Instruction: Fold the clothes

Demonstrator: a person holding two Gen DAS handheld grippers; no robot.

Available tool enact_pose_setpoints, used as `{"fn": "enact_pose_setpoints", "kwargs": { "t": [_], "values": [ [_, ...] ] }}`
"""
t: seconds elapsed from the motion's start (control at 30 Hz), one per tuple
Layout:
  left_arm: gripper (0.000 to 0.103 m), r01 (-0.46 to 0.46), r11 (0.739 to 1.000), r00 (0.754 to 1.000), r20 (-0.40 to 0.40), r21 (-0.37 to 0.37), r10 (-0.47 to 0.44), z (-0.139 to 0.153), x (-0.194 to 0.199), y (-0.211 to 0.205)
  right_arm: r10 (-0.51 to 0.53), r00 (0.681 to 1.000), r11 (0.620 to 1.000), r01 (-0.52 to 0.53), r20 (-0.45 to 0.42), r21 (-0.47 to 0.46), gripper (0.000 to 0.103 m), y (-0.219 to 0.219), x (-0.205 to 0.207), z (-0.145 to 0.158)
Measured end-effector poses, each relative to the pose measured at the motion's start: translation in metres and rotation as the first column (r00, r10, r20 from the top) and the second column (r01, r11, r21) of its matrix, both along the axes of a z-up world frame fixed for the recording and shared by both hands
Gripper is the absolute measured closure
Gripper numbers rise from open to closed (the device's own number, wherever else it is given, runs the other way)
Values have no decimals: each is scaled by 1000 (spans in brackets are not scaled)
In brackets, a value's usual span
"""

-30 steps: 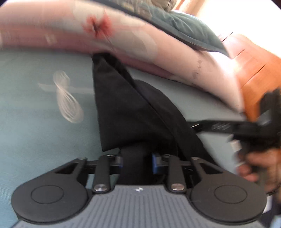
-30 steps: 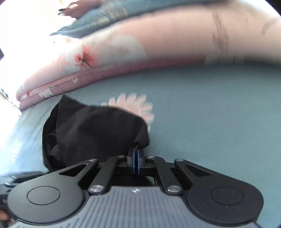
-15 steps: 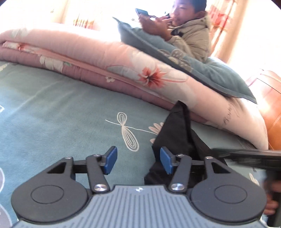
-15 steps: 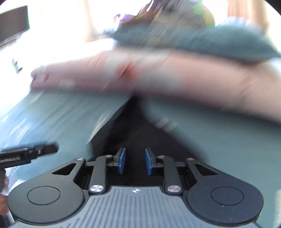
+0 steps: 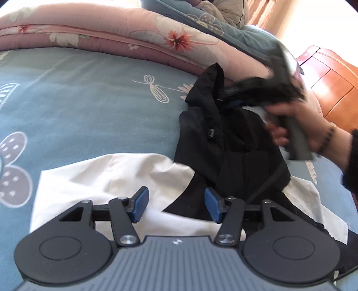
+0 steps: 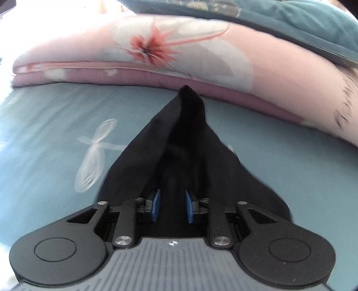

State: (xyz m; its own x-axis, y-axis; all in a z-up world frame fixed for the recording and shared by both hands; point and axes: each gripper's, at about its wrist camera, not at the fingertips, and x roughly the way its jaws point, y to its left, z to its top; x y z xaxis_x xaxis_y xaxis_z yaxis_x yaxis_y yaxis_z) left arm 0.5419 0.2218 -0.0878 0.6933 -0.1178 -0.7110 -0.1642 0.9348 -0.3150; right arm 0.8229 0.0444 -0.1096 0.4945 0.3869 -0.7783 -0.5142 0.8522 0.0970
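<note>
Left-wrist view: left tool (image 5: 174,206) gaped wide over the white garment (image 5: 107,174); right tool (image 6: 171,206), pads narrowly parted around the black garment (image 6: 179,152), might lose its bunched fabric.

A wide bed is filling most of both views, and a blue-green bedspread (image 5: 89,94) with pale dragonfly and flower prints is covering it. A folded pink quilt (image 5: 125,38) with a red flower print is lying along the far side of the bed, and a teal pillow (image 6: 279,20) is resting on top of it. An orange-brown wooden cabinet (image 5: 331,85) is standing at the right. Strong daylight is coming in from behind the bedding and is washing out the far corners.
</note>
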Motion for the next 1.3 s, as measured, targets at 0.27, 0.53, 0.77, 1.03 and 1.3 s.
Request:
{"fn": "enact_pose_setpoints", "kwargs": {
  "t": [0.27, 0.53, 0.77, 1.03, 1.3],
  "values": [
    [46, 24, 997, 991, -133, 67, -15, 23, -82, -1, -130, 968, 991, 127, -216, -31, 59, -145, -181, 44],
    [41, 64, 987, 981, -189, 150, -35, 20, -124, -20, -404, 838, 906, 423, -367, -32, 46, -224, -344, 12],
    [41, 61, 975, 986, -163, 213, -26, 5, -145, -30, -613, 652, 650, 737, -447, 184, 39, -238, -373, -47],
    [40, 29, 967, 985, -173, 254, 16, -3, -163, -44, -574, 644, 540, 762, -506, 357, 98, -256, -367, -48],
    [38, 58, 962, 993, -112, 268, -29, 25, -182, -55, -443, 862, 732, 506, -247, 455, 99, -235, -340, 68]
  ]
}}
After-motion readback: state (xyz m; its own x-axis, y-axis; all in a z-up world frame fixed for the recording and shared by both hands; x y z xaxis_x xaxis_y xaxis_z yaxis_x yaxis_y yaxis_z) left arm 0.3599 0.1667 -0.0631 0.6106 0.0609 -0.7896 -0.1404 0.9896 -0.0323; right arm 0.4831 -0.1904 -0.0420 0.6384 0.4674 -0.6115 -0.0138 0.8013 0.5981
